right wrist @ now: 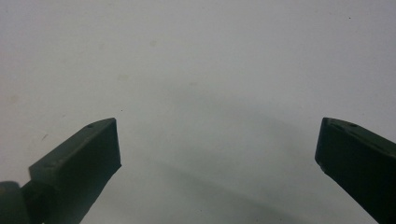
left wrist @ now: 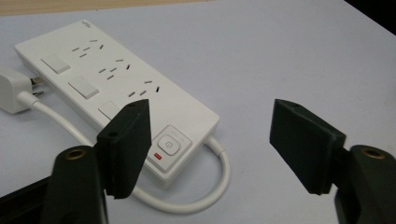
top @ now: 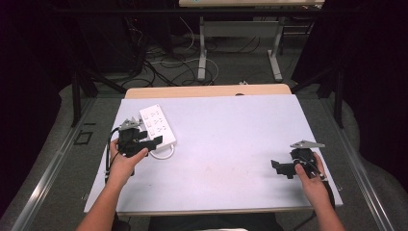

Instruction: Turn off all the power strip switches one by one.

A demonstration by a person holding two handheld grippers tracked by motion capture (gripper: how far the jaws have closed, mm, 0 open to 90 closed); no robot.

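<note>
The power strip (top: 158, 124) lies flat at the far-left part of the counter (top: 231, 144), its white cable (left wrist: 212, 186) looping round the near end. All its sockets look empty. A white plug (left wrist: 13, 91) lies just beside the strip's far end on the counter, prongs showing, not pushed into anything. The power button (left wrist: 171, 145) sits at the near end with a small red mark below it; whether it is switched on, I can't tell from here.

So how far along? By my reading, early or between steps: the strip is on the counter, nothing is held, and any plugging in or pressing of that button is left to do.

Left tongs (top: 153, 143) now, right at the strip's near end, just above or beside it. In the left gripper view the jaws stand apart with nothing between them; one jaw overlaps the strip's near corner close to the button, the other hangs over bare counter. No pad presses on the strip.

Right tongs (top: 278, 167), well apart from the strip, over at the near-right part of the counter. Jaws wide apart in the right gripper view, bare counter between them, nothing gripped.
</note>
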